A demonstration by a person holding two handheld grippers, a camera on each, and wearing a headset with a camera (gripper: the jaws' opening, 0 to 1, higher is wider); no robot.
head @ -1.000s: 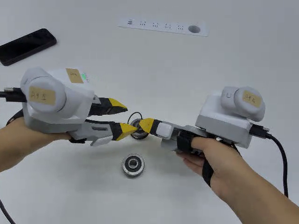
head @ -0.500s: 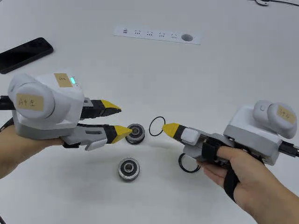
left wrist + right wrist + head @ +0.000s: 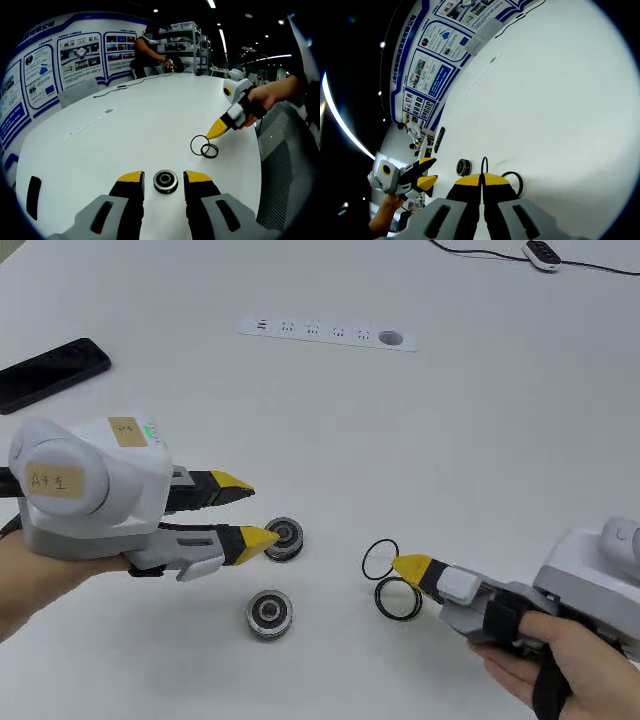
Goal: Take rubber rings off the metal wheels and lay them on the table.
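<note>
White-grey left gripper (image 3: pixel 258 510) and right gripper (image 3: pixel 405 565); yellow-tipped jaws; tan labels (image 3: pixel 127 431); black hand strap (image 3: pixel 548 695).

Large white worktop (image 3: pixel 480 410), glossy, round-edged in the left gripper view. A white power strip (image 3: pixel 325 331) lay flat at the far side, a black phone (image 3: pixel 50 372) at the far left, and a dark cable with a small black device (image 3: pixel 543 253) at the far right edge. Curved white wall with blue-bordered poster panels (image 3: pixel 75 55) stood behind the worktop; the same panels (image 3: pixel 435 65) were seen in the right gripper view. Dark ceiling with small spot lights (image 3: pixel 212 4) and a bright strip light (image 3: pixel 335 115). Shelving unit (image 3: pixel 187 42) stood at the back, a person (image 3: pixel 147 47) beside it. Grey patterned floor (image 3: pixel 280 165) lay beyond the worktop edge. Lighting was even, shadows soft.
</note>
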